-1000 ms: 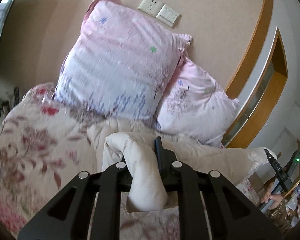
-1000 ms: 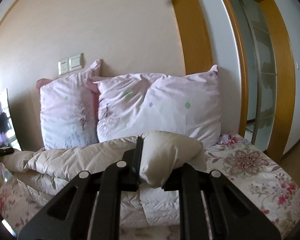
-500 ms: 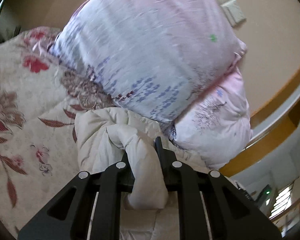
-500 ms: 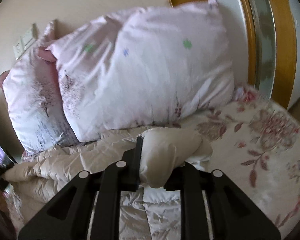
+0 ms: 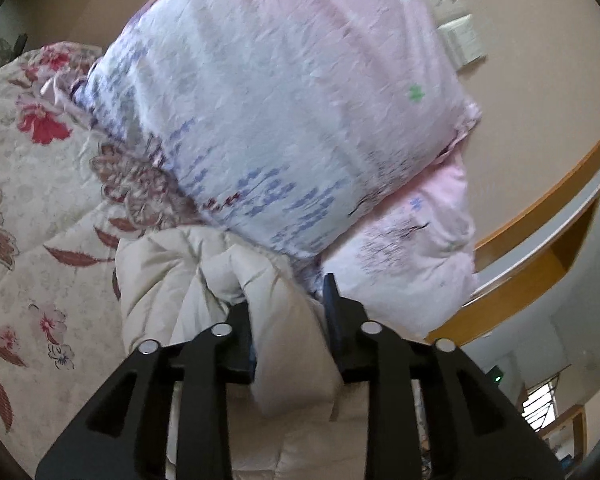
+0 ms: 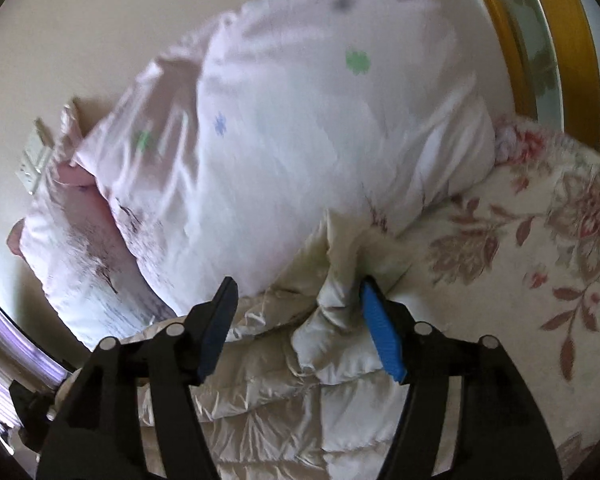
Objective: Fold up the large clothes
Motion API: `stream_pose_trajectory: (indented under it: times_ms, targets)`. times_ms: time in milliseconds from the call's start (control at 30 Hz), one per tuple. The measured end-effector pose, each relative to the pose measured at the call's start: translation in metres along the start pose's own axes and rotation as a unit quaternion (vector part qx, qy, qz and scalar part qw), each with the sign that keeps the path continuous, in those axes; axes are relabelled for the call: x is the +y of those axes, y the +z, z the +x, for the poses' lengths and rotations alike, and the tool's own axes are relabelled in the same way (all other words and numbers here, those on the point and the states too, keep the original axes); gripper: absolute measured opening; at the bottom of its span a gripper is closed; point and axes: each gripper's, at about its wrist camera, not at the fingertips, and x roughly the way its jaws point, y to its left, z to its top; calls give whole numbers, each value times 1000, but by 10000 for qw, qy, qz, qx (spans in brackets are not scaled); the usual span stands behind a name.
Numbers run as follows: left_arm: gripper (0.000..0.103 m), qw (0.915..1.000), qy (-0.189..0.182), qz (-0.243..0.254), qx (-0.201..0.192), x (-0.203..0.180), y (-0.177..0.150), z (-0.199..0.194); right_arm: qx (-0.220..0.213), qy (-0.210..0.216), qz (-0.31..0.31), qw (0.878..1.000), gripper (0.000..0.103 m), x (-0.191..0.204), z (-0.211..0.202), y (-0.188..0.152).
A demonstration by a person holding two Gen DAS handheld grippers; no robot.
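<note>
A cream quilted down coat (image 5: 168, 280) lies on the flowered bed, up against the pillows. My left gripper (image 5: 288, 304) is shut on a bunched fold of the coat (image 5: 288, 344). In the right wrist view the coat (image 6: 284, 400) spreads below my right gripper (image 6: 296, 300), which is open, its blue pads (image 6: 380, 336) wide apart. A puffed corner of the coat (image 6: 340, 280) rests against the inside of the right pad, no longer pinched.
Two pink patterned pillows (image 5: 284, 112) (image 6: 300, 140) lean on the beige wall behind the coat. The flowered bedspread (image 5: 24, 184) (image 6: 540, 280) extends to both sides. Wall sockets (image 5: 456, 20) and a wooden door frame (image 6: 572, 52) stand behind.
My right gripper has opened and let go of the coat's corner. Both grippers have dropped lower and closer to the pillows. The left stays shut on its fold.
</note>
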Motion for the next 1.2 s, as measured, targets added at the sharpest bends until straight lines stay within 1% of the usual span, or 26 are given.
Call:
stream_pose_trajectory:
  times_ms: [33,67,100,167,200,233,267,367,400,533,600,667,733,767,800,833,867,900,967,1033,1100,1200]
  targets:
    - [36,9999,-53,-4,-103,0,1,-6,-52,-27,-16,10000,64,-1,-5,1]
    - [48,9995,-111,-32,-283,1,2,-15,-75,-55,-18,10000,64,-4,-9,1]
    - [53,9990,-152,-70,-411,2,3,-20,-54,-41,-15,10000,64,-5,-11,2]
    - [53,9975,-294,-150,-630,5,4,-31,10,22,-25,10000,64,-9,-14,2]
    - [53,9974,-345,-157,-613,5,5,-34,39,22,-55,10000,64,-9,-16,0]
    - [53,9978,-338,-131,-556,5,5,-35,87,43,-102,9999,63,-9,-17,-1]
    - [53,9986,-241,-56,-477,4,4,-36,136,27,-156,9998,63,-9,-17,-3]
    - [53,9993,107,231,-262,2,-1,-34,303,-235,-306,9988,64,-10,-15,-7]
    - [53,9989,275,354,-152,2,-5,-31,389,-329,-333,9981,64,-12,-13,-9]
    - [53,9945,802,576,349,10,-15,-14,704,-592,-286,9954,64,-25,-1,-13]
    - [53,9918,1004,595,513,15,-18,-5,897,-633,-181,9938,64,-33,8,-13]
    - [53,9900,1130,576,625,20,-20,2,1002,-642,-105,9928,63,-38,14,-15]
    - [51,9890,1183,530,707,23,-20,8,1107,-673,-77,9915,63,-41,23,-16]
    - [46,9884,1224,510,742,24,-20,12,1155,-722,-83,9906,53,-42,28,-17]
    - [38,9876,1268,503,771,25,-20,16,1196,-724,-103,9901,42,-42,32,-18]
    - [34,9869,1312,513,784,25,-20,19,1238,-710,-146,9897,23,-41,36,-19]
    - [25,9863,1355,525,781,25,-19,21,1218,-696,-191,9899,16,-39,37,-20]
    - [18,9862,1372,553,748,25,-19,22,1109,-671,-233,9913,14,-37,36,-20]
    - [15,9850,1455,625,691,21,-17,26,772,-708,-410,9937,12,-29,29,-18]
    - [14,9825,1615,693,620,19,-15,30,597,-821,-433,9939,12,-27,27,-16]
    - [13,9792,1797,747,568,19,-15,36,610,-989,-394,9925,12,-29,31,-15]
    - [13,9743,2029,812,541,20,-18,45,774,-1345,-398,9871,11,-35,46,-22]
